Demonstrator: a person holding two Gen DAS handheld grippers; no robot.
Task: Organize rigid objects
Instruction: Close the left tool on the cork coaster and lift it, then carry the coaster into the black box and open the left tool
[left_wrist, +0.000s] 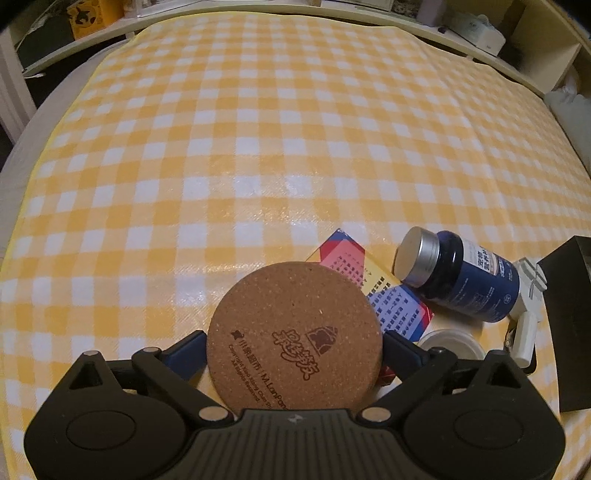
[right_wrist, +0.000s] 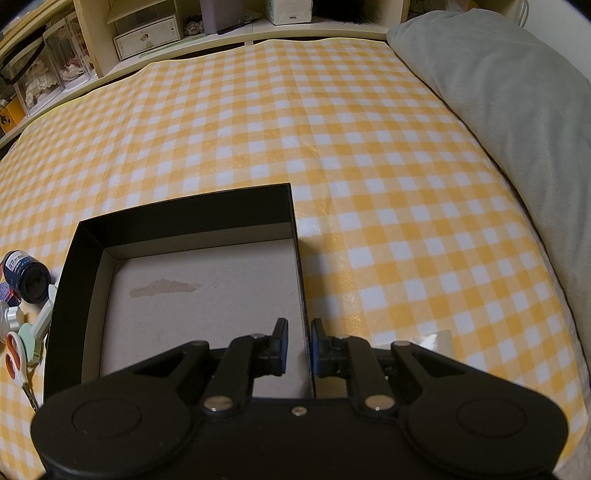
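My left gripper (left_wrist: 293, 341) is shut on a round cork coaster (left_wrist: 294, 334) and holds it above the checked cloth. Behind it lie a red-blue-yellow card box (left_wrist: 384, 291), a dark blue bottle (left_wrist: 458, 275) on its side, a white round lid (left_wrist: 452, 341) and a white clip (left_wrist: 526, 295). My right gripper (right_wrist: 299, 345) straddles the right wall of an open black box (right_wrist: 184, 280); its jaws stand narrowly apart around the wall, and contact is unclear. The box shows a bare cardboard floor. The black box also shows at the right in the left wrist view (left_wrist: 569, 314).
A yellow-and-white checked cloth (left_wrist: 258, 147) covers the surface. In the right wrist view the blue bottle (right_wrist: 26, 277), orange-handled scissors (right_wrist: 16, 356) and a pale green item (right_wrist: 33, 339) lie left of the box. A grey pillow (right_wrist: 517, 110) lies right. Shelves (right_wrist: 147, 33) stand behind.
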